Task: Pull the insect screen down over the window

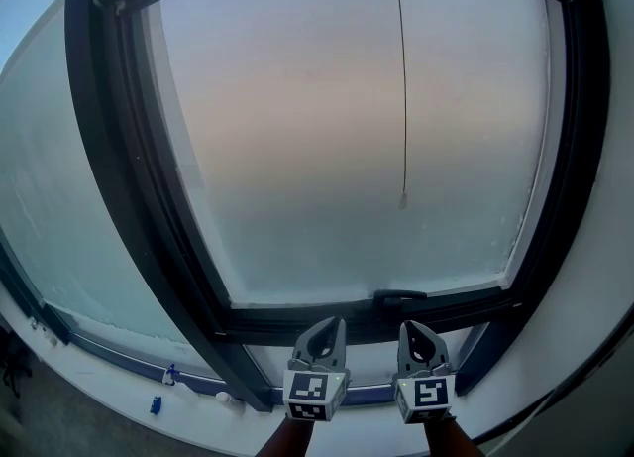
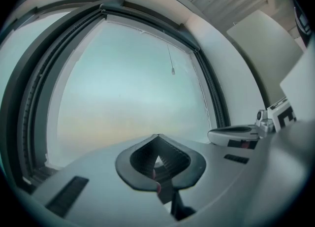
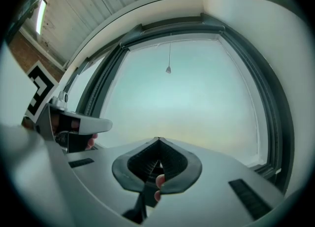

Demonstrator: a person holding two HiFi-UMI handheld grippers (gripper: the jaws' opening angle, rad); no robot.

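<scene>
Head view: the window frame, dark and wide, surrounds a pale, misted pane. A thin pull cord hangs from the frame's top bar down over the pane, and its small end piece sits a little above the frame's bottom rail. How far the insect screen is drawn cannot be told. A dark handle lies on the bottom rail. Just below that rail, the left tongs and the right tongs stand side by side, tips pointing up towards the frame.

Left gripper view: the left tongs are pressed together at the tips and clamp nothing. The cord's end hangs near the frame's upper right corner. The right tongs show beside the frame's right post.

Right gripper view: the right tongs are also pressed together and empty. The cord's end hangs below the frame's top bar.
</scene>
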